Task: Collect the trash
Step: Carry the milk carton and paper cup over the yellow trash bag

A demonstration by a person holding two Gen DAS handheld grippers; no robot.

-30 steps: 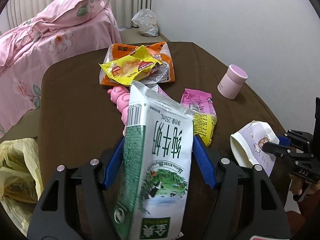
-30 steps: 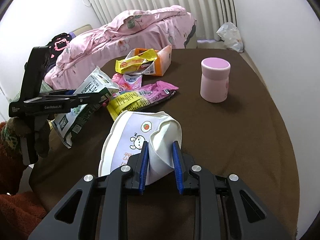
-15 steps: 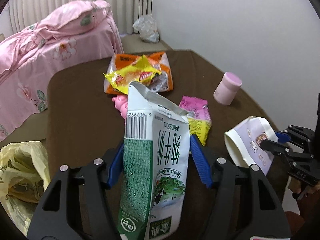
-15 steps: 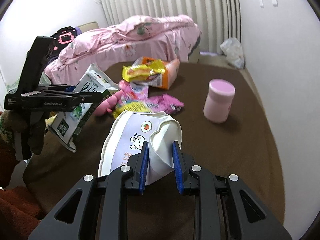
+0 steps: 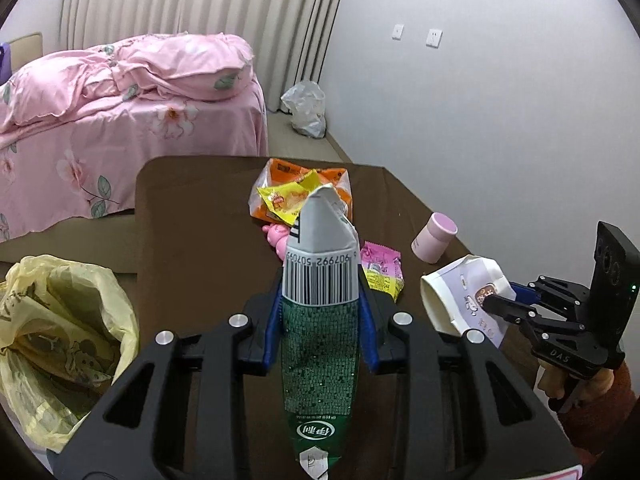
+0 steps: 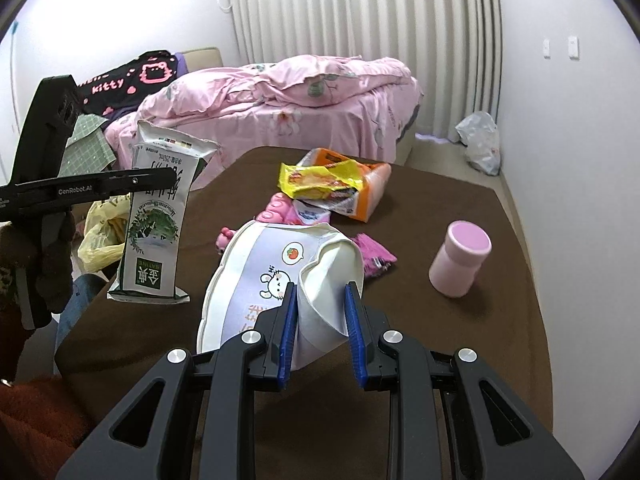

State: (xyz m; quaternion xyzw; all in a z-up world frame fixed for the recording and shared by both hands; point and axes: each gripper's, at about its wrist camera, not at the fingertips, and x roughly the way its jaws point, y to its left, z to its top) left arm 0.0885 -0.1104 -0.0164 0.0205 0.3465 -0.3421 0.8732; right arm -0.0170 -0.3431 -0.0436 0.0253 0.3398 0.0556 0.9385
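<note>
Crumpling glossy milk carton (image 5: 320, 320), paper cup (image 6: 320, 292)

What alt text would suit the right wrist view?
Black tongs with blue pads pinch a crumpled white paper cup above a brown table; to the left, other tongs hold a milk carton.

yellow bag (image 5: 60, 344) cut by left edge, carton (image 5: 320, 344) base cropped

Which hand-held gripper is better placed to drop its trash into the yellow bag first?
Left. The left hand-held gripper holds the milk carton, with the yellow bag open just beside it. The right hand-held gripper, holding the crushed paper cup, sits farther away.
</note>
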